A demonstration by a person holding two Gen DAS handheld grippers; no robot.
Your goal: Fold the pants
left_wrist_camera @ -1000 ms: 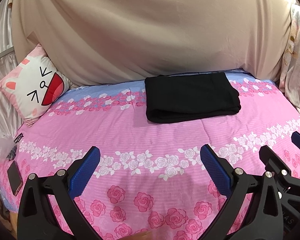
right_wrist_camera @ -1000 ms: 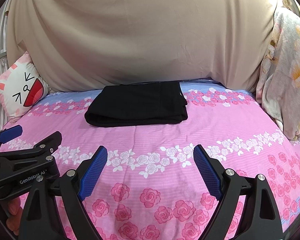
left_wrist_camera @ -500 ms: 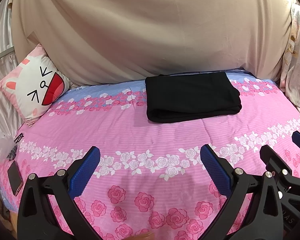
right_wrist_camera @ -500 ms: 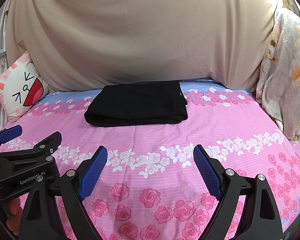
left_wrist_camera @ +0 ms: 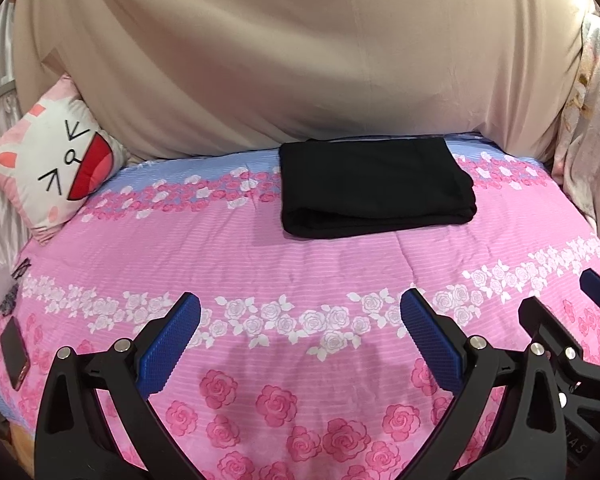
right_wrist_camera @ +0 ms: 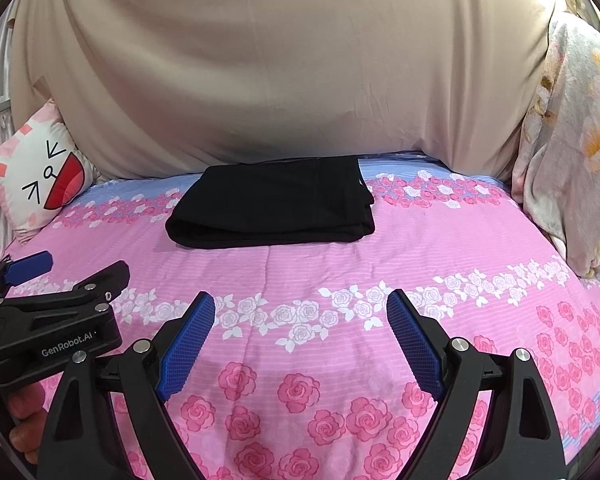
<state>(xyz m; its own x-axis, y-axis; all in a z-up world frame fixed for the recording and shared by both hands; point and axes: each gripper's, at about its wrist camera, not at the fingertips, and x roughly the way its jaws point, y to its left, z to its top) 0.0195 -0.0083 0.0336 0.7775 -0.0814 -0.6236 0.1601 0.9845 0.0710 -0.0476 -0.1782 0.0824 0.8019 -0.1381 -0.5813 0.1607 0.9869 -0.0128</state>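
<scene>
The black pants lie folded into a flat rectangle at the far side of the pink flowered bed, against the beige drape; they also show in the right wrist view. My left gripper is open and empty, held low over the near part of the bed, well short of the pants. My right gripper is open and empty too, beside the left one. The left gripper shows at the left edge of the right wrist view.
A cat-face cushion leans at the back left. A beige drape hangs behind the bed. A floral blanket is piled at the right. A dark phone lies at the bed's left edge.
Almost nothing has changed. Both grippers stay open and nearly still; the left wrist view drifts very slightly.
</scene>
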